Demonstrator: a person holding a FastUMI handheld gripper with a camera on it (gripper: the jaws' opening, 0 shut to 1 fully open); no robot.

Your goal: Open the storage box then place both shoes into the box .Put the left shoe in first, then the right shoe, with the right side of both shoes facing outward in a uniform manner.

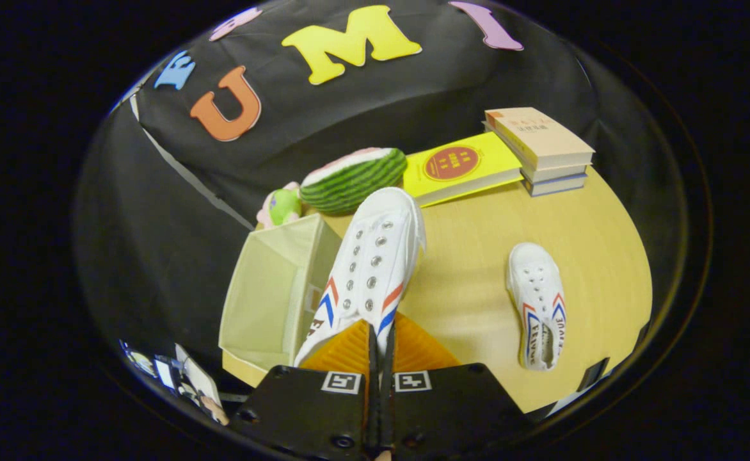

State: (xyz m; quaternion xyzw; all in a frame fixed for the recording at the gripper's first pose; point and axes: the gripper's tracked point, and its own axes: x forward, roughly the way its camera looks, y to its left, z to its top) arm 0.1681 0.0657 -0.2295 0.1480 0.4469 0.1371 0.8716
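My gripper [381,330] is shut on the heel end of a white canvas shoe [375,256] with red and blue stripes. The shoe hangs above the table, toe pointing away from me, right beside the open top of the pale yellow-green fabric storage box [266,301]. The box stands to the left of my fingers with its mouth open and nothing visible inside. A second matching white shoe [538,301] lies flat on the wooden table [477,269] to the right of my fingers, toe pointing away.
Beyond the held shoe lie a watermelon-slice toy [352,179] and a small green and pink toy [280,206]. A yellow book [461,168] and a stack of books [541,150] sit at the table's far right.
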